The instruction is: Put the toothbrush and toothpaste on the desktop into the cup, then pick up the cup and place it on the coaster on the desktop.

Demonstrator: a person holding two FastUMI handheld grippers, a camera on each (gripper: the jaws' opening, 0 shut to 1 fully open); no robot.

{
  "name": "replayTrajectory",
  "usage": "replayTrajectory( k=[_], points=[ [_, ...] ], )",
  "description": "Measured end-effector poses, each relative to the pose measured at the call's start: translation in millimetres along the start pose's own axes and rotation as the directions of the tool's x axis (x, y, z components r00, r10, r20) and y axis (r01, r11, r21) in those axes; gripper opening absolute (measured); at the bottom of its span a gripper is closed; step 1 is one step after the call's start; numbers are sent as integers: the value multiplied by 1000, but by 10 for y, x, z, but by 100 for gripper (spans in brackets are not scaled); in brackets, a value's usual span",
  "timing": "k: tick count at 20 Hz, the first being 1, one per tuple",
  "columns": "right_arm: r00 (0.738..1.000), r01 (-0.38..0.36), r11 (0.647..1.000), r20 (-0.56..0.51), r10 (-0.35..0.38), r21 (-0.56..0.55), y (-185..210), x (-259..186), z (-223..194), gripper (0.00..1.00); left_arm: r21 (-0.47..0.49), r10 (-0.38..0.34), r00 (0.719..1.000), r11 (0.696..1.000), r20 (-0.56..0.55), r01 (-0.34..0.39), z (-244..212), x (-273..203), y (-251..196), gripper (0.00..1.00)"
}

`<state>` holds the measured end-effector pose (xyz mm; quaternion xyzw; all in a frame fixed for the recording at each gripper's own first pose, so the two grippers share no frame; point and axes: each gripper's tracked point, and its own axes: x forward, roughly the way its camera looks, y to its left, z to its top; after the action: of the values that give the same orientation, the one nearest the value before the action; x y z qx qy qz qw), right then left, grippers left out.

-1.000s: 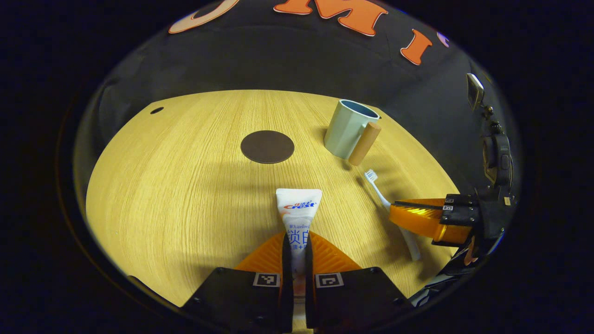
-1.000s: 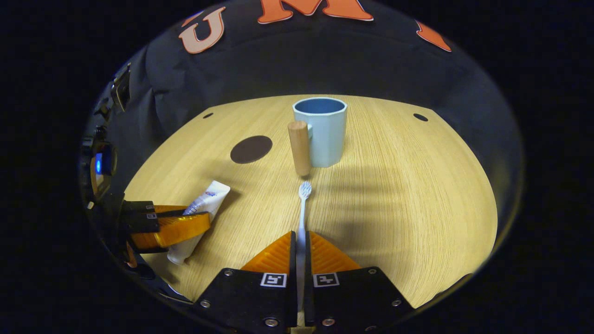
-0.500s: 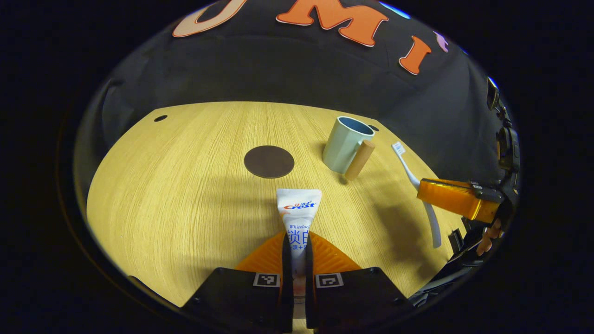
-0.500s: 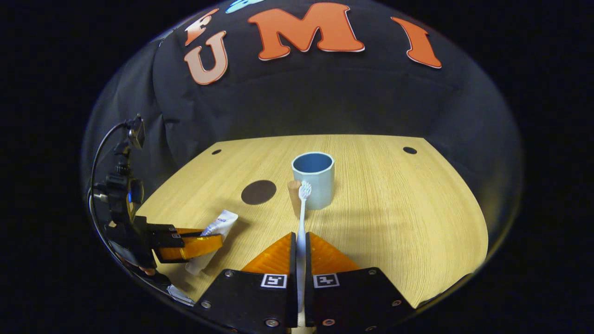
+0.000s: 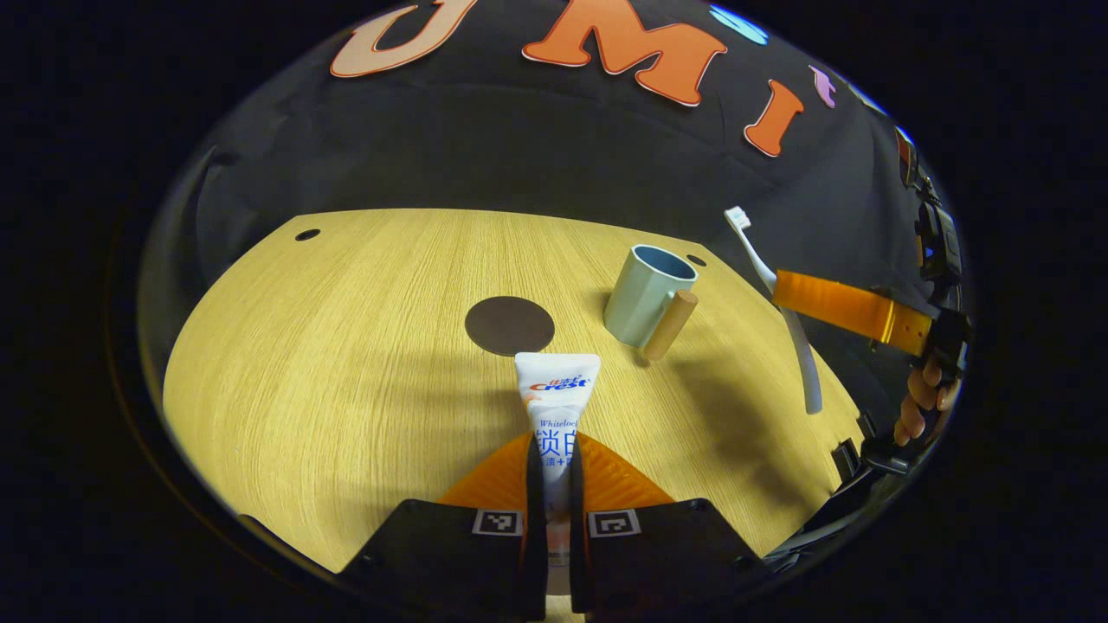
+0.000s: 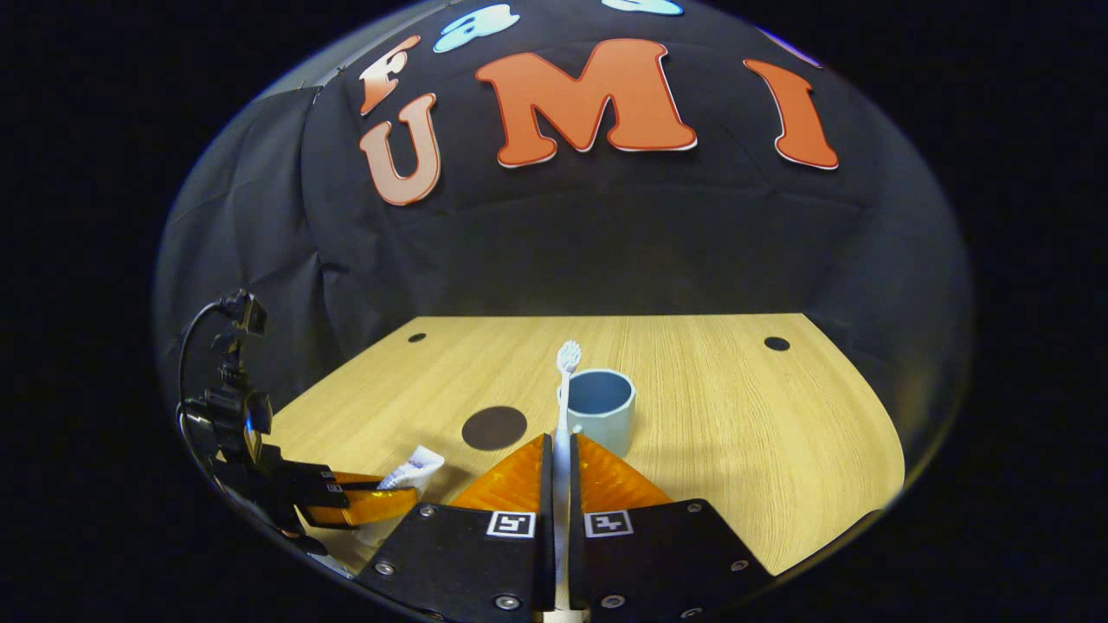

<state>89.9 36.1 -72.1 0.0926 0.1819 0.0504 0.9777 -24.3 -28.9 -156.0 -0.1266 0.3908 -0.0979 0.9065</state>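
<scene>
The right gripper (image 6: 561,467) is closed on the handle of the toothbrush (image 6: 564,389), both fingers pressing on it, and carries it in the air with the bristle head pointing forward and up. In the left gripper view this toothbrush is seen raised above the table beside the cup (image 5: 645,292), held near the middle of its handle. The left gripper (image 5: 554,472) is closed on the toothpaste tube (image 5: 557,394); its flat crimped end sticks out forward, low over the wooden desktop (image 5: 346,346).

The cup stands upright, its mouth open, with a wooden handle (image 5: 669,324) on the side facing the grippers. The dark round coaster (image 5: 509,324) lies flat near the cup on its left, not touching it.

I think the main risk is at the cup mouth. The toothbrush is long and thin and can turn between the fingers, so its end may hit the rim and tip the light cup. The toothpaste tube is soft and wide; if it enters across the mouth, it could catch on the rim.

Around the cup the desktop is free, but the cup is near the far right edge of the table, so a push from the left could send it off. The black wall cloth is close behind.
</scene>
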Motion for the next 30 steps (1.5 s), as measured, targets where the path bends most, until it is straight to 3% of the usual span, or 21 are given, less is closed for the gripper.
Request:
replayTrajectory(
  k=[11,13,14,15,22,27,30],
  points=[
    [975,-27,996,221,8,83,-192,386,561,6,-16,26,999,1000,32,-26,73,-25,174,13],
    [971,-61,992,238,32,114,-161,461,599,6,-16,32,999,999,36,-32,74,-23,178,14],
    [967,-66,991,254,33,120,-149,502,655,11,-17,34,999,999,38,-34,92,-5,174,12],
    [961,-59,992,276,27,109,-162,526,698,6,-19,36,999,999,41,-35,104,-15,184,14],
    [929,-45,995,371,9,87,-274,826,790,6,-30,44,998,999,49,-43,126,-27,195,13],
    [886,-55,995,464,12,78,-308,959,938,6,-26,43,997,999,58,-41,117,-5,196,13],
    [881,-48,996,474,8,72,-345,1064,907,6,-21,40,996,999,74,-38,143,9,203,13]
  ],
)
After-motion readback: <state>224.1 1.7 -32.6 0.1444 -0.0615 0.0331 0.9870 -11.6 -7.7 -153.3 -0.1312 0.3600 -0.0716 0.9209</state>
